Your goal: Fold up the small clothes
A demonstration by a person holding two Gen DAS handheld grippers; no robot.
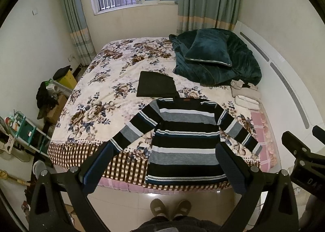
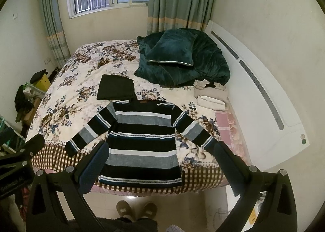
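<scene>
A striped long-sleeved sweater (image 1: 185, 136) in black, grey and white lies flat on the floral bed cover, sleeves spread, hem at the near bed edge; it also shows in the right wrist view (image 2: 142, 140). A folded black garment (image 1: 155, 87) lies just beyond its collar, also in the right wrist view (image 2: 115, 87). My left gripper (image 1: 164, 165) is open and empty, held above the near bed edge over the sweater's lower part. My right gripper (image 2: 160, 162) is open and empty, likewise above the hem.
A dark green pillow and blanket (image 1: 215, 57) are heaped at the bed's far right, with folded beige cloths (image 1: 246, 94) beside them. A white headboard (image 2: 254, 81) runs along the right. Cluttered shelves and boxes (image 1: 30, 128) stand left of the bed. Slippered feet (image 1: 170, 207) stand on the tile floor.
</scene>
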